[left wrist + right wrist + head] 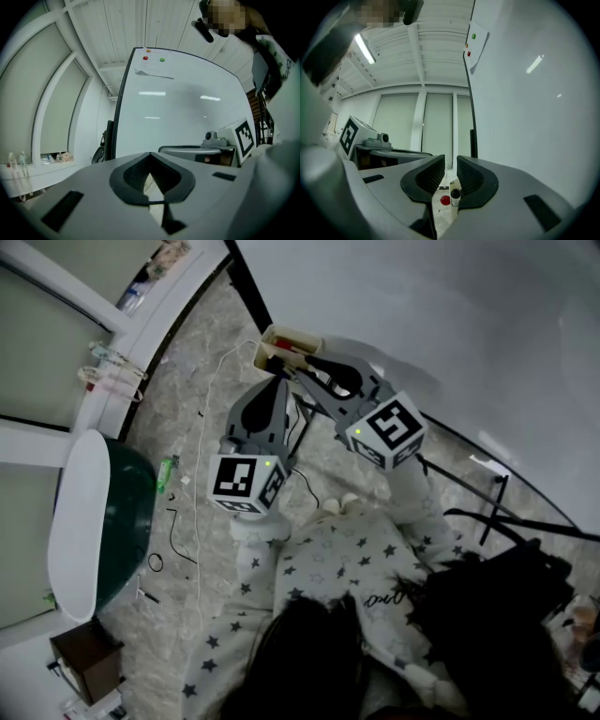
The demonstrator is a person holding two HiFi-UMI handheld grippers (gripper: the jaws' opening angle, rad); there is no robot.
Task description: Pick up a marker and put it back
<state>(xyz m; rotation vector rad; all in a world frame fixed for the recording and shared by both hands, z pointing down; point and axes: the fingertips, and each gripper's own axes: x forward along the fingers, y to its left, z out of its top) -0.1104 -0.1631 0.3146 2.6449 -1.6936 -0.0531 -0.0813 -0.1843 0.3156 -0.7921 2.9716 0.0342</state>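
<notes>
- The pick-up does not look done. The black-capped marker lies in the tray at the foot of the whiteboard, with a red-capped marker just beside it.
- The right tool is at the tray with its jaws apart. The black-capped marker sits in the gap, close to the right-hand pad. It looks unclamped, though the end-on view cannot rule out a light touch.
- The left tool has its jaws together on nothing and hangs just beside the right tool, short of the tray.
- By my reading, 3 steps are left: close on the marker, lift it, and set it back.
- The 2 markers lie so close that the red-capped one could be caught too.
- The left tool crowds the approach to the tray.
- A cable trails over the floor below, well apart from the tray.
</notes>
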